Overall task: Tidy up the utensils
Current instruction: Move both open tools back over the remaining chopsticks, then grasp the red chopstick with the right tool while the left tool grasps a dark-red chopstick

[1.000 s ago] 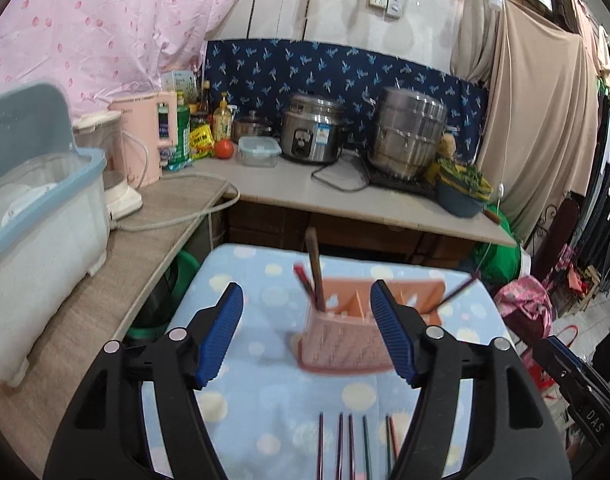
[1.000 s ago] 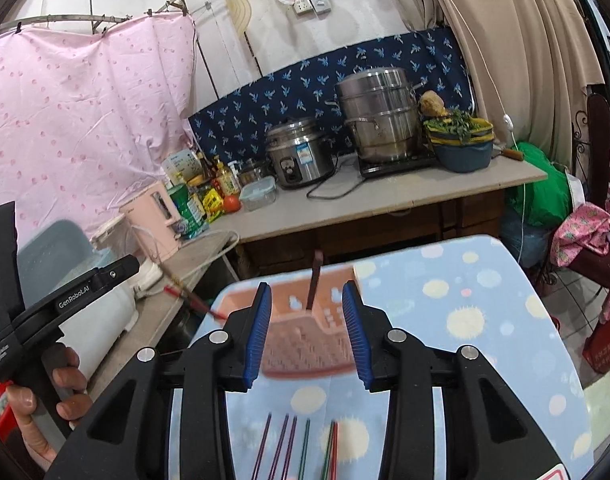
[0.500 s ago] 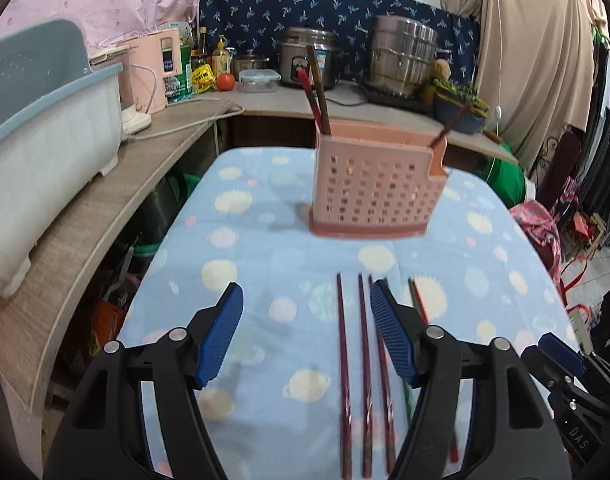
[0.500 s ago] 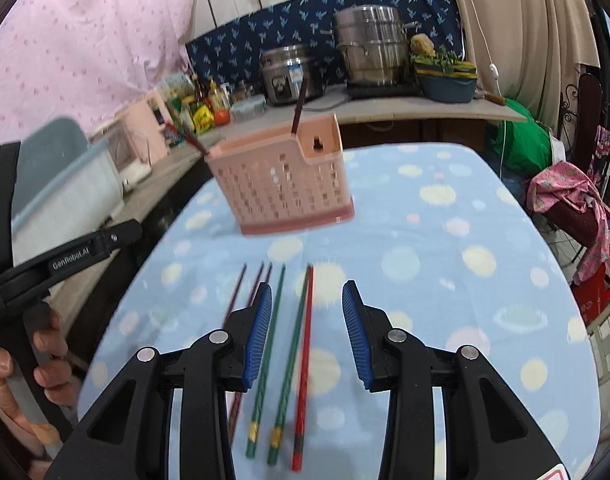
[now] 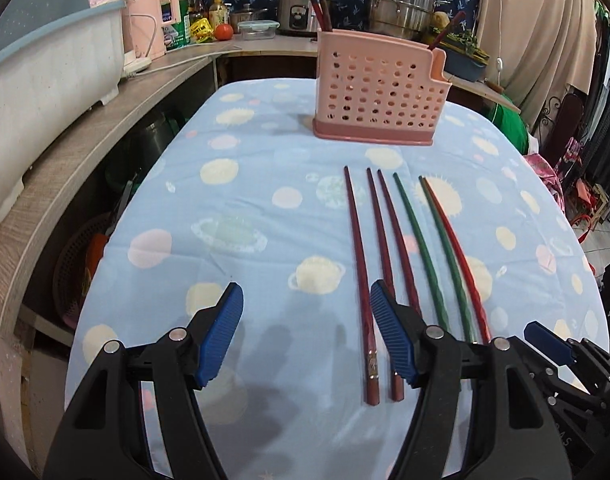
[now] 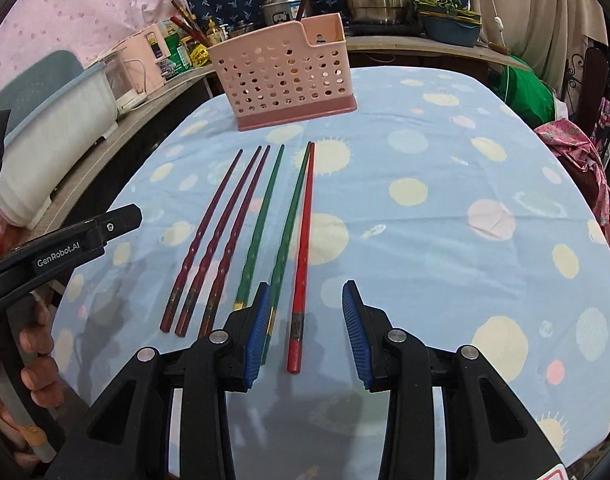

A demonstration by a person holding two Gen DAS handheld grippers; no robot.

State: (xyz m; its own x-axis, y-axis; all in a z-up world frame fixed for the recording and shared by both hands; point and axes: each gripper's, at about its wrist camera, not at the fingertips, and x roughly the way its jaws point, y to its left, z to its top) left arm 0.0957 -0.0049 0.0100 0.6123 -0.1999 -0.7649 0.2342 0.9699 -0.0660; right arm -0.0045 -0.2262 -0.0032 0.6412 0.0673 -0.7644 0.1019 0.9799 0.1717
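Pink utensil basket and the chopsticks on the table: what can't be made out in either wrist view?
- Pink utensil basket: its compartments and how many chopsticks stand inside; both views, perforated wall blocks them.
- Green chopsticks: thick ends, right wrist view, behind the right gripper fingers.
- Dark red chopsticks: one end, left wrist view, behind the left gripper finger.

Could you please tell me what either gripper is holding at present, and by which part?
Nothing: the left gripper and right gripper are open above the chopsticks.
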